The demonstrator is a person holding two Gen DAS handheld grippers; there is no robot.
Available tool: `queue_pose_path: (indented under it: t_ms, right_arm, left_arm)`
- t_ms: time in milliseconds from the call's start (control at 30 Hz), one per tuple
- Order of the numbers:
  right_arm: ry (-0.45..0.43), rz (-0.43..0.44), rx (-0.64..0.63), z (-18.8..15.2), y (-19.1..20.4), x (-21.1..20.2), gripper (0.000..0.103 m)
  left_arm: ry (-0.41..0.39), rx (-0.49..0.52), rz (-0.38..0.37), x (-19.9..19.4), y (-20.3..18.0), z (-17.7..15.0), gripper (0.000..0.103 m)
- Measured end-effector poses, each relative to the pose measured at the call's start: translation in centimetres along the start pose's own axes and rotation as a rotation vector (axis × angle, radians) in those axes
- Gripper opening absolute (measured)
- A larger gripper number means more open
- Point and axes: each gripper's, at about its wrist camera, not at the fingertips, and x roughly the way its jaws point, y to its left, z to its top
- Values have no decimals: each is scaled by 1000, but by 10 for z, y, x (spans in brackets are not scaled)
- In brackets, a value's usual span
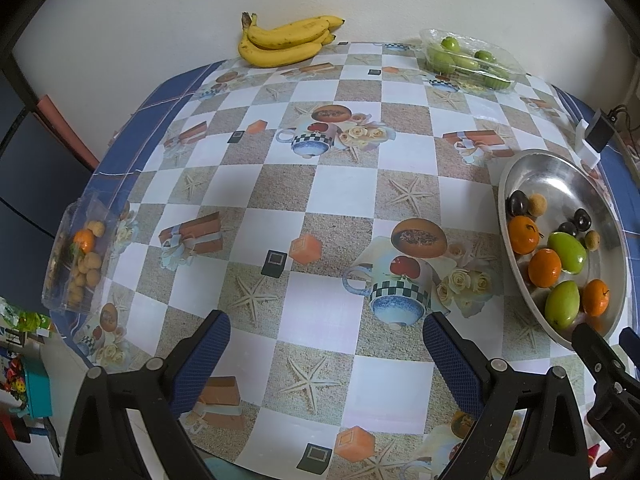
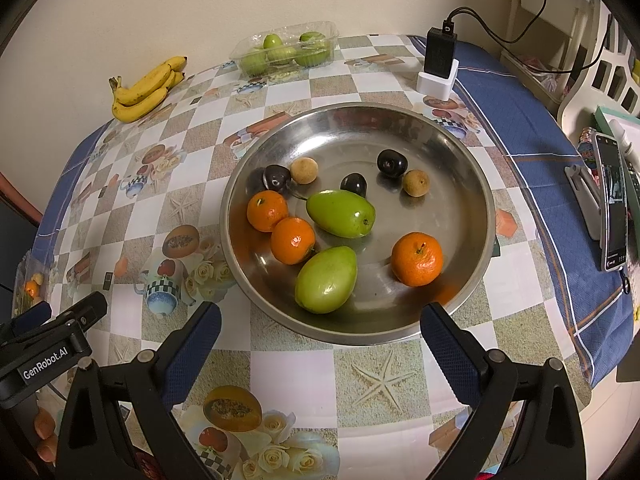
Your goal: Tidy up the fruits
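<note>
A steel bowl [image 2: 452,184] holds three oranges [image 2: 417,259], two green mangoes [image 2: 326,280], three dark plums [image 2: 354,185] and two small tan fruits [image 2: 415,183]. My right gripper [image 2: 320,322] stands open at the bowl's near rim, nothing between its fingers. In the left wrist view the bowl [image 1: 560,176] lies at the right, and my left gripper [image 1: 326,330] is open over bare tablecloth. A banana bunch [image 1: 286,42] and a clear tray of green fruits [image 1: 468,58] sit at the far edge. A clear bag of an orange and tan fruits [image 1: 80,256] lies at the left edge.
A black charger on a white stand [image 2: 438,62] with a cable stands behind the bowl. A phone on a holder [image 2: 612,204] is at the right. The round table [image 2: 520,92] drops off at its blue border on both sides. A wall runs behind.
</note>
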Motion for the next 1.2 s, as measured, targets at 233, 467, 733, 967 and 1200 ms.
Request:
queue_pose_path:
  t_ms: [233,467,733,967,1200]
  right_arm:
    - [0,0,0,1,0,0,100]
    - [3,-1,1,1,0,0,100]
    - [6,-3,2,1,0,0,100]
    - [5,-2,2,0,0,0,100]
    - [7,-3,1,0,1,1,100]
  left_arm:
    - [0,-1,1,0,0,0,99]
    - [6,-6,0,1,1,0,99]
    - [10,-10,1,2,2,0,99]
    - [12,-10,2,2,3,0,99]
    - [14,-13,3,3,2,0,99]
